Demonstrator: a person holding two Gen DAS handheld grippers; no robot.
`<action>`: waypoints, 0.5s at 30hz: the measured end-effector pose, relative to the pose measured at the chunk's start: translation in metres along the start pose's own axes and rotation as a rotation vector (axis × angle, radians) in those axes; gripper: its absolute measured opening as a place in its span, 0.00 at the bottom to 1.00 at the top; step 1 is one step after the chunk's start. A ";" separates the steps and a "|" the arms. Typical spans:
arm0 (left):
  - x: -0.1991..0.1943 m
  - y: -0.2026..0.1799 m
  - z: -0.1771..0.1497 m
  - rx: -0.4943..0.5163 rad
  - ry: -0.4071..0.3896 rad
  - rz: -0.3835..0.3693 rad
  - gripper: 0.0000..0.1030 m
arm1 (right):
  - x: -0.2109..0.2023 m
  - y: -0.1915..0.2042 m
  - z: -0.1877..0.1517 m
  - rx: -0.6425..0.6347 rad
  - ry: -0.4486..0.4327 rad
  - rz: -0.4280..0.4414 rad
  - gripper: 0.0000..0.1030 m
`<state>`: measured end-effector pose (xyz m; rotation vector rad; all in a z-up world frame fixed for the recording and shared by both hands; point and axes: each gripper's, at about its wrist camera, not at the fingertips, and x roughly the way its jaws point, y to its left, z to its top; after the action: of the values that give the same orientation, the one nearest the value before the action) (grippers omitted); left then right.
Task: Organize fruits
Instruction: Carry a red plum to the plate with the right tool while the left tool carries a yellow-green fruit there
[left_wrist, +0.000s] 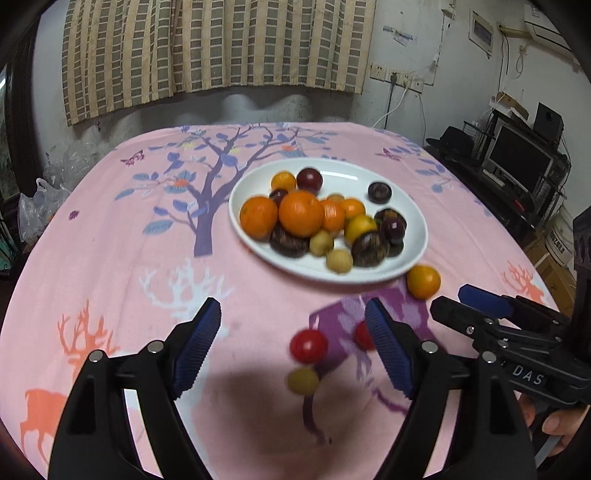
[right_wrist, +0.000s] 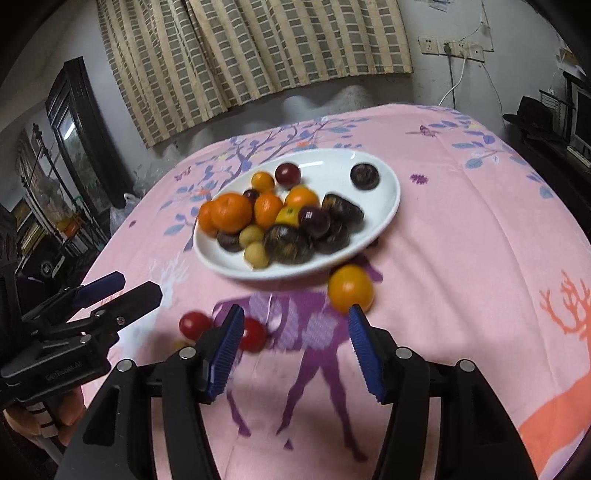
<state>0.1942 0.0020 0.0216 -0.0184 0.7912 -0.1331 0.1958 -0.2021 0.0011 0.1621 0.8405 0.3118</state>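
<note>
A white oval plate (left_wrist: 343, 173) (right_wrist: 332, 160) on the pink tablecloth holds several oranges, dark purple fruits and small yellow fruits. One orange (left_wrist: 423, 281) (right_wrist: 350, 288) lies on the cloth at the plate's near right edge. Two red cherry tomatoes (left_wrist: 308, 346) (right_wrist: 194, 325) and a small yellow-green fruit (left_wrist: 303, 381) lie on the cloth in front. My left gripper (left_wrist: 293, 314) is open above the tomatoes, its pads touching nothing. My right gripper (right_wrist: 295, 317) is open too, its right fingertip just short of the loose orange.
The pink cloth (left_wrist: 110, 258) covers the whole table and drops off at both sides. A checked curtain (left_wrist: 214, 48) hangs behind. A monitor and a black hat (left_wrist: 456, 142) stand to the right, plastic bags (left_wrist: 40, 199) to the left. A hand (left_wrist: 561, 424) holds the right gripper.
</note>
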 end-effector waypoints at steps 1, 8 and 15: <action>0.000 -0.001 -0.007 0.003 0.012 0.004 0.76 | -0.001 0.001 -0.004 0.003 0.005 0.002 0.58; 0.007 -0.002 -0.047 0.016 0.079 0.004 0.76 | -0.004 0.000 -0.031 0.024 0.009 -0.025 0.70; 0.018 0.000 -0.057 -0.003 0.113 -0.015 0.67 | -0.006 -0.005 -0.036 0.027 -0.030 -0.010 0.72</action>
<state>0.1662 0.0012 -0.0311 -0.0193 0.9040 -0.1481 0.1664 -0.2082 -0.0196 0.1872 0.8163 0.2881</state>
